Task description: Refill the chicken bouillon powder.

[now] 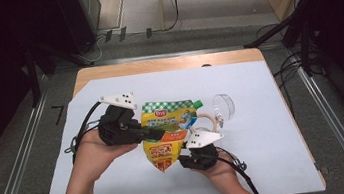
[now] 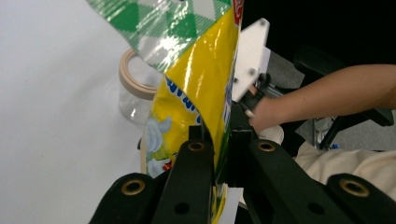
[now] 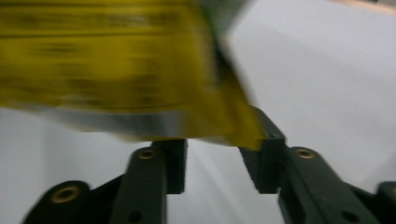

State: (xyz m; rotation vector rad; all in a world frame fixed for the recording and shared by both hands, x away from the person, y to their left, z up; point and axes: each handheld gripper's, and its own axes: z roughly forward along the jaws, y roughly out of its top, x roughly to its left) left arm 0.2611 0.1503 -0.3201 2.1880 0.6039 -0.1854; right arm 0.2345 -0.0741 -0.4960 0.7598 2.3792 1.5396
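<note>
A yellow sauce pouch (image 1: 168, 128) with a green checked top and a green spout cap is held up off the table. My left gripper (image 1: 157, 133) comes in from the left and is shut on the pouch's side edge; in the left gripper view the black jaws (image 2: 217, 135) pinch the yellow foil (image 2: 201, 84). My right gripper (image 1: 186, 149) sits just below the pouch's lower right. In the right gripper view its jaws (image 3: 215, 149) stand apart with bare table between them, and the blurred pouch (image 3: 116, 70) hangs just past the tips, one corner at the right jaw.
A clear jar (image 1: 220, 111) with a beige rim lies on its side just right of the pouch, also behind it in the left gripper view (image 2: 135, 88). A pale sheet (image 1: 266, 140) covers the wooden table (image 1: 171, 64). Dark stands and cables ring the table.
</note>
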